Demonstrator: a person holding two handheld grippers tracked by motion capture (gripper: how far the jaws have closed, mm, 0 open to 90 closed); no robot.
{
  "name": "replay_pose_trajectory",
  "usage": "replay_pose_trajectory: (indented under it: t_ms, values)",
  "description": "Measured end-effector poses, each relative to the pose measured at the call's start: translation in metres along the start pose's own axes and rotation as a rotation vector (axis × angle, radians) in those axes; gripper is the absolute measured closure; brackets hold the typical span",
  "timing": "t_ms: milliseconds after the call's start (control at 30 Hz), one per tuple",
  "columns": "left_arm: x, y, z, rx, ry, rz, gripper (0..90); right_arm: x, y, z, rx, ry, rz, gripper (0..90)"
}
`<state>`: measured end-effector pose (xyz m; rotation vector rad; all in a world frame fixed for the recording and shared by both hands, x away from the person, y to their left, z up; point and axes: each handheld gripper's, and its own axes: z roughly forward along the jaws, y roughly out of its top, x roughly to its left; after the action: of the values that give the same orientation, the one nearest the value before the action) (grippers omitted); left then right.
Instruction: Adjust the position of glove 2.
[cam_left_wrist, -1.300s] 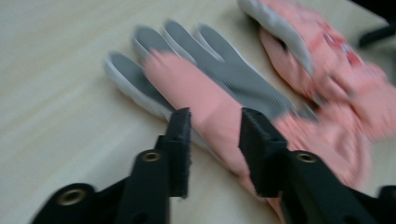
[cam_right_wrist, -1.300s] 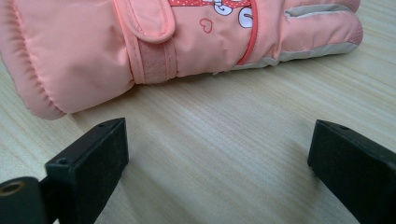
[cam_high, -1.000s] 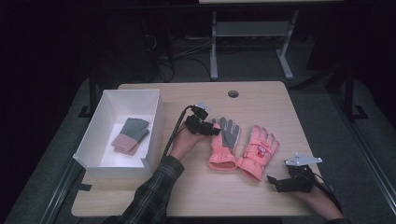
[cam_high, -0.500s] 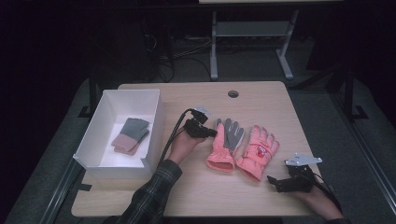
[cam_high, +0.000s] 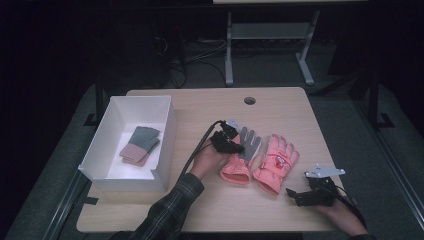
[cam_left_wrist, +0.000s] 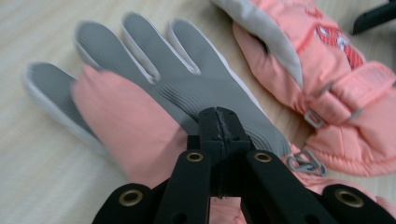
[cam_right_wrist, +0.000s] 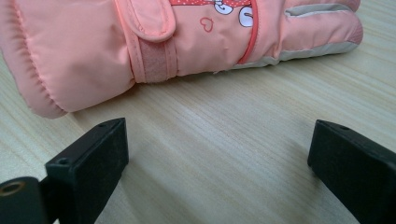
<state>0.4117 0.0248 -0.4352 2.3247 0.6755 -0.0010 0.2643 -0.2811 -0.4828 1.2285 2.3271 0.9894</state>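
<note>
1. High view: left gripper (cam_high: 235, 145) sits over the palm-up pink glove (cam_high: 243, 156) at mid-table; person's left hand (cam_high: 210, 160) just beside its cuff.
2. Left gripper view: jaws pressed together, tips meeting on the grey palm; whether fabric is pinched between them cannot be told. They have just been closing.
3. Second pink glove (cam_high: 274, 165) lies back-up, touching the first on its right side.
4. Right gripper (cam_high: 299, 196) rests near the front edge, jaws wide apart, holding nothing; that glove's cuff (cam_right_wrist: 65, 60) lies just ahead of it.
5. White box (cam_high: 165, 145) holding a grey-pink glove (cam_high: 140, 145) stands left; bare tabletop (cam_high: 210, 105) behind the gloves.
</note>
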Motion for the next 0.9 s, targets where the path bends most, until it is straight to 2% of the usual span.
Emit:
replay_pose_trajectory:
  t_ms: [133,300,400,433,533,633,733,800,833,900]
  values:
    - [-0.009,-0.010,-0.005,-0.002,0.000,0.004,89.7,0.000,0.000,0.000,0.001,0.000,-0.002,4.5]
    - [-0.027,-0.024,-0.013,0.010,-0.018,0.012,89.7,0.000,0.000,0.000,0.001,0.000,-0.002,4.5]
    - [-0.037,-0.032,-0.022,0.025,-0.019,0.041,89.6,0.000,0.000,0.000,0.001,0.000,-0.001,4.5]
    - [-0.040,-0.034,-0.025,0.026,-0.019,0.037,89.6,0.000,0.000,0.000,0.001,0.000,-0.002,4.5]
    - [-0.042,-0.042,-0.034,0.052,-0.018,0.051,89.6,0.000,0.000,0.000,0.000,0.000,-0.002,4.5]
    - [-0.043,-0.052,-0.043,0.056,-0.017,0.048,89.6,0.000,0.000,0.000,0.000,0.000,0.001,4.4]
    - [-0.044,-0.058,-0.051,0.024,-0.028,0.034,89.6,0.000,0.000,0.000,0.001,0.000,0.001,4.5]
    - [-0.042,-0.057,-0.060,0.001,-0.011,0.036,89.6,0.000,0.000,0.000,0.000,0.000,0.000,4.5]
    - [-0.041,-0.058,-0.064,-0.018,-0.006,0.015,89.6,0.000,0.000,0.000,0.000,0.000,0.000,4.5]
    - [-0.042,-0.061,-0.073,-0.017,0.015,0.025,89.6,0.000,0.000,0.000,0.000,-0.001,0.002,4.5]
